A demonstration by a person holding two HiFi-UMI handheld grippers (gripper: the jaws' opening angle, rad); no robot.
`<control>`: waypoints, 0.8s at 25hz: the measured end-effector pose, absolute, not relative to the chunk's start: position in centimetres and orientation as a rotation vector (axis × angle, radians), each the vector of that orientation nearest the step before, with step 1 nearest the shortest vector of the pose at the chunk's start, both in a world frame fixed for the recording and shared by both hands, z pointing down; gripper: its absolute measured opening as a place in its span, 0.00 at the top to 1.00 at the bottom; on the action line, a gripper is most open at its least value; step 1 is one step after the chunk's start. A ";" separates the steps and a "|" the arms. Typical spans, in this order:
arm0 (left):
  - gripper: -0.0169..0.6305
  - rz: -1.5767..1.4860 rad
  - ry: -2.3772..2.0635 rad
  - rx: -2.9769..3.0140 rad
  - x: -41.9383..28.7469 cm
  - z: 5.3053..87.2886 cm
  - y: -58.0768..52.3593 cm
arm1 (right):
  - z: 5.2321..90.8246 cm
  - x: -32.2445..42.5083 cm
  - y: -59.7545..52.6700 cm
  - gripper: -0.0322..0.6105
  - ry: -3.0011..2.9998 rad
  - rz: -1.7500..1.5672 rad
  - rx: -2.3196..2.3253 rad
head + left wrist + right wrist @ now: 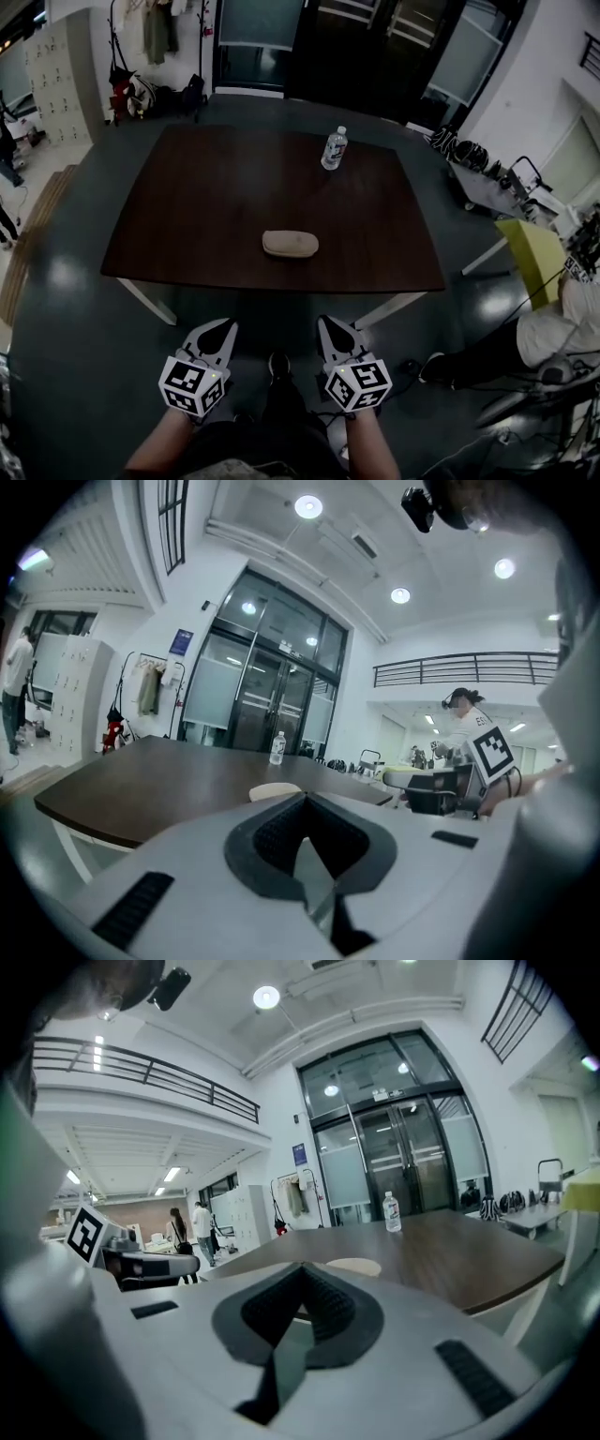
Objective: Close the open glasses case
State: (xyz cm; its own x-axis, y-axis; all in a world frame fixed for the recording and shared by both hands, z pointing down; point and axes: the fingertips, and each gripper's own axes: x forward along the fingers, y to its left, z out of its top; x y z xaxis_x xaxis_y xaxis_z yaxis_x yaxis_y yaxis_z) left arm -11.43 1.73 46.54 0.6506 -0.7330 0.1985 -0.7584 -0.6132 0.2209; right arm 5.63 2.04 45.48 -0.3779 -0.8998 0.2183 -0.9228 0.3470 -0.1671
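Centrally on the dark brown wooden tabletop (206,206) lies the beige oval glasses case (290,244), close to the near edge. From above it reads as a low rounded lump, and I cannot tell whether its lid stands up. A clear plastic water bottle (334,148) stands well apart at its 1 o'clock, near the far edge. The left gripper (223,330) and the right gripper (327,328) hang off the table at the case's 6 o'clock, each with jaws pressed together on nothing. To close it well, I judge one gripper should steady the base while the other presses the lid down from above, so the light case does not skid. Bare wood rings the case, so approach is free; only the near edge is a drop to mind.
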 end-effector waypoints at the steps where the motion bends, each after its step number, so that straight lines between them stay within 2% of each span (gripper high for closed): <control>1: 0.96 0.114 -1.197 2.592 -11.5 46.2 2.4 | 45.2 5.3 2.8 0.97 -2.524 0.404 1.690; 9: 0.96 0.018 -1.158 2.668 -12.3 42.5 7.6 | 41.7 3.3 8.2 0.97 -2.554 0.222 1.717; 20: 0.96 0.043 -1.121 2.652 -11.3 43.6 10.0 | 42.3 5.2 11.0 0.97 -2.490 0.231 1.771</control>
State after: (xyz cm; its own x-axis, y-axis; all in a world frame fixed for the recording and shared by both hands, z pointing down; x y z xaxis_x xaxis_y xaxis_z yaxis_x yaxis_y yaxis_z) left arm -11.32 9.95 43.62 0.7015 -0.7011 0.1281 -0.7088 -0.6677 0.2274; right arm 5.16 11.05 42.26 -0.3300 -0.9321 0.1495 -0.9437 0.3217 -0.0776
